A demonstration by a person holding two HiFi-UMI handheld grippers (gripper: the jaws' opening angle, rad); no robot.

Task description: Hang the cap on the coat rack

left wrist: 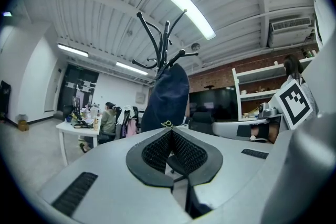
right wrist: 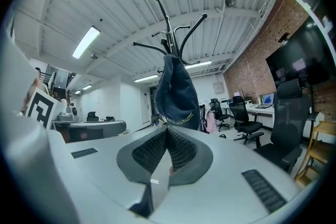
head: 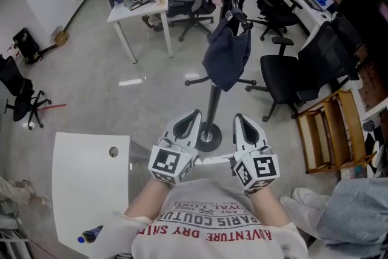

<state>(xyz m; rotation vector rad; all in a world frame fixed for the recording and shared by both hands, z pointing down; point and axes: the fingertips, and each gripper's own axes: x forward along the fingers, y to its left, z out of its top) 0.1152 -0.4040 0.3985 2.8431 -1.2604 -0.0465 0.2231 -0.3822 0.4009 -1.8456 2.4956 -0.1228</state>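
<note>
- Grey-padded left gripper [left wrist: 170, 132] has its jaws pressed together, with nothing between them.
- Right gripper [right wrist: 167, 129] is the same: jaws meeting, empty.
- Both sit side by side near the person's chest, apart from the black coat rack [head: 213, 107].
- Navy cap [head: 226, 54] hangs from a rack arm.
- Rack base is partly behind the left gripper, and its top is cut off in the head view.

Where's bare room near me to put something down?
The white table at your left is mostly bare; so is the floor between it and the coat rack. Right of the rack, office chairs crowd in.
</note>
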